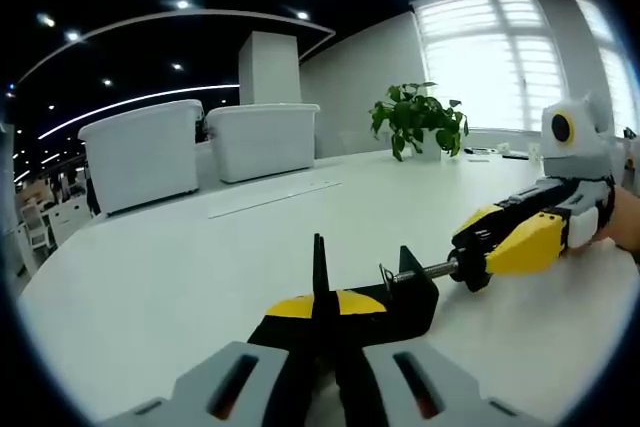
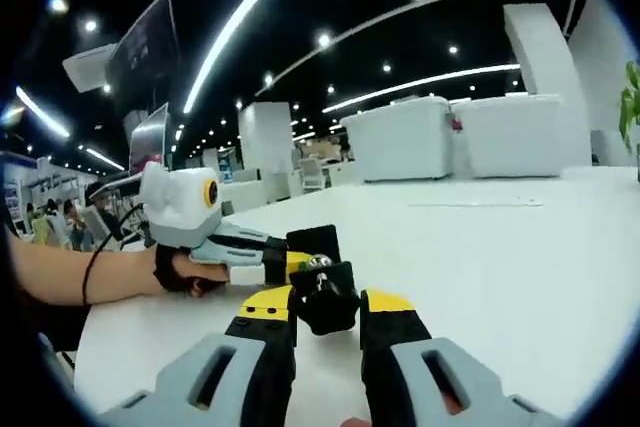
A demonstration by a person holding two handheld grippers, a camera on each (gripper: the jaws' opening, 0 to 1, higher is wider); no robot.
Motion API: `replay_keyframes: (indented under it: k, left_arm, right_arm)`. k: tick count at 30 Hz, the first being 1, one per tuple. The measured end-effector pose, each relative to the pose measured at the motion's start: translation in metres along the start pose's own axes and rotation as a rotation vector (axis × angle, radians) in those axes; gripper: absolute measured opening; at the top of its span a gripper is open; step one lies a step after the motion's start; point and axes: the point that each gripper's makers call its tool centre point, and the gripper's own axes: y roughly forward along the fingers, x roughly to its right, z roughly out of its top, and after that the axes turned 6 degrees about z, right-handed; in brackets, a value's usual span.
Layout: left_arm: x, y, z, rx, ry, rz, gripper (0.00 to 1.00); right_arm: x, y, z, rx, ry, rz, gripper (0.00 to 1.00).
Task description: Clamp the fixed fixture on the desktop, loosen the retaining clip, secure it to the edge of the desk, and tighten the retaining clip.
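Fingers of my left gripper pinched the clamp at the counter edge; my right gripper apparently gripped its screw knob.

clamp: on the desk, right in front of my left gripper, jaws pinched on its body
screw knob: between my right gripper's jaws; that gripper comes in from the right in the left gripper view
bins: two side by side, far desk edge
plant: right of the bins, by the window
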Motion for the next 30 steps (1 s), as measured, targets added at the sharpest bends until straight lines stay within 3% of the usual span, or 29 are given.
replay_keyframes:
  k: [6, 10, 14, 21, 30]
  left_arm:
    - [0.001, 0.000, 0.000, 0.000, 0.000, 0.001, 0.06]
    - [0.001, 0.001, 0.000, 0.000, 0.000, 0.001, 0.06]
    - [0.000, 0.001, 0.000, 0.000, 0.000, 0.003, 0.06]
    - [0.001, -0.001, 0.001, 0.000, -0.002, 0.007, 0.06]
    - [0.003, -0.002, 0.000, 0.001, 0.000, 0.006, 0.06]
  right_arm:
    - [-0.012, -0.006, -0.001, 0.001, -0.051, -0.007, 0.24]
    - [-0.023, -0.010, 0.000, -0.001, -0.208, -0.031, 0.24]
    - [-0.012, -0.006, 0.001, -0.022, -0.406, -0.059, 0.24]
    - [-0.012, -0.005, -0.001, -0.067, -0.619, -0.097, 0.24]
    - [-0.009, -0.003, -0.002, -0.078, -0.654, -0.109, 0.24]
